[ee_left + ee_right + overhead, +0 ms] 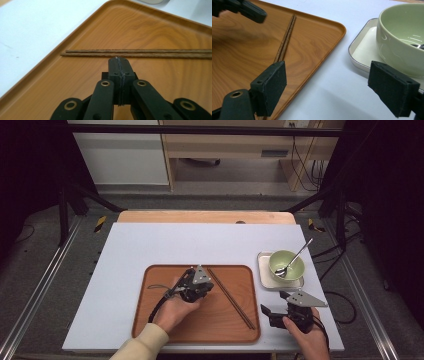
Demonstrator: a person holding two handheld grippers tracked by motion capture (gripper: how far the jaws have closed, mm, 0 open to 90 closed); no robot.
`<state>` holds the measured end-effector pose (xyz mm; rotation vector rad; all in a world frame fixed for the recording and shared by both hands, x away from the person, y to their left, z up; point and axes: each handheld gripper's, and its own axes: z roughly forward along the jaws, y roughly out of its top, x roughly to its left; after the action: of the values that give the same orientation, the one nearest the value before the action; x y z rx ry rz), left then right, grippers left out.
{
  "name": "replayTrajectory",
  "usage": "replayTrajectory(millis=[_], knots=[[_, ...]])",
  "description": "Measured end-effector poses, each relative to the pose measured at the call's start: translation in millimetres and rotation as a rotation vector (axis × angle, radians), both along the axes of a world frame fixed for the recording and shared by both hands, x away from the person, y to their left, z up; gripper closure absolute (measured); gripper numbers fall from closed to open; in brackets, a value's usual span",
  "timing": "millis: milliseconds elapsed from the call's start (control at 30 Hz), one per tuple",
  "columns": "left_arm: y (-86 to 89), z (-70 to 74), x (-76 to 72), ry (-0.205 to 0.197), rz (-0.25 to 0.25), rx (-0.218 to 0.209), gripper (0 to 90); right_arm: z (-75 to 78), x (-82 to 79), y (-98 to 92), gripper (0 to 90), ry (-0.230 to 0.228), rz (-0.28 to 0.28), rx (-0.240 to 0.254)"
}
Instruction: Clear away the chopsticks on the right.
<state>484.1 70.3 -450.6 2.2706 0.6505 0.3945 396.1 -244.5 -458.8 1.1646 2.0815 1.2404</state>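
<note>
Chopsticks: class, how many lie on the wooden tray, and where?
2. The chopsticks lie side by side, touching, along the right part of the wooden tray, running diagonally, just ahead of the left gripper, whose jaws are shut on nothing.

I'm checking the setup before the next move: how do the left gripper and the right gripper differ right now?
The left gripper has its jaws shut with nothing between them; the right gripper stands wide open. The left gripper is over the wooden tray, its tip just short of the chopsticks; the right gripper is off the tray, over the white tabletop, aimed toward the green bowl. Both are black, hand-held and holding nothing.
</note>
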Motion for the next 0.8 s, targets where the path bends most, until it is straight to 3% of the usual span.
replayTrajectory(millis=[233, 333, 500, 800], knots=[[-12.6, -9.2, 11.5, 0.011, 0.008, 0.018, 89.6, -0.8, 0.3, -0.6, 15.6, 0.007, 0.006, 0.000], [-14.0, -10.0, 14.3, 0.017, 0.016, -0.004, 89.6, -1.0, 0.5, -1.2, 15.8, 0.009, 0.007, 0.000], [-15.3, -13.0, 16.3, 0.021, 0.016, 0.024, 89.6, -1.7, 0.8, -0.8, 15.9, 0.013, 0.013, -0.003], [-19.3, -18.4, 20.1, 0.021, 0.016, 0.034, 89.7, -2.3, 1.3, -0.6, 15.9, 0.015, 0.016, -0.002]])
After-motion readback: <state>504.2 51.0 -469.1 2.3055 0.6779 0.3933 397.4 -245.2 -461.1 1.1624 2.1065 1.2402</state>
